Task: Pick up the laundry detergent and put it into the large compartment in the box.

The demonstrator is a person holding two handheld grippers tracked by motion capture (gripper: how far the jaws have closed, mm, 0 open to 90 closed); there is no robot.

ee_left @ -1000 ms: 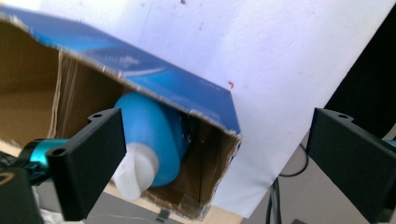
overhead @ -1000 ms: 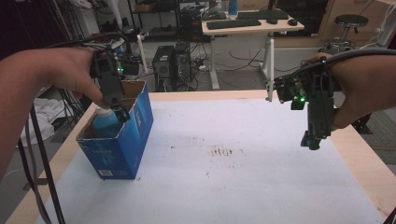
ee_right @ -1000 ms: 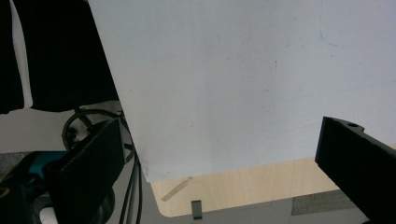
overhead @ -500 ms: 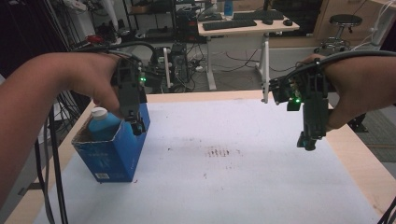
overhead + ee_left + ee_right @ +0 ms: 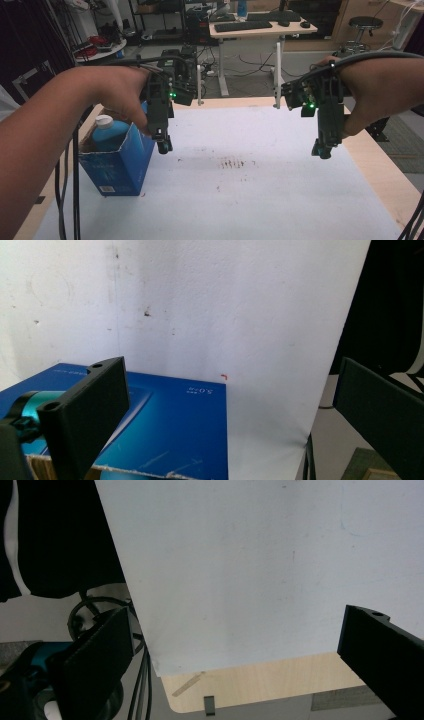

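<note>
Near the table's left edge stands an open blue box (image 5: 120,162) with a blue bottle (image 5: 107,131), white-capped, upright inside it. Just right of the box's top the left gripper (image 5: 163,144) hangs pointing down, its jaws spread wide and holding nothing; its own view looks along the box's side (image 5: 170,430). Well apart, over the right side of the white sheet (image 5: 240,195), the right gripper (image 5: 322,150) hovers with jaws likewise wide and empty.
</note>
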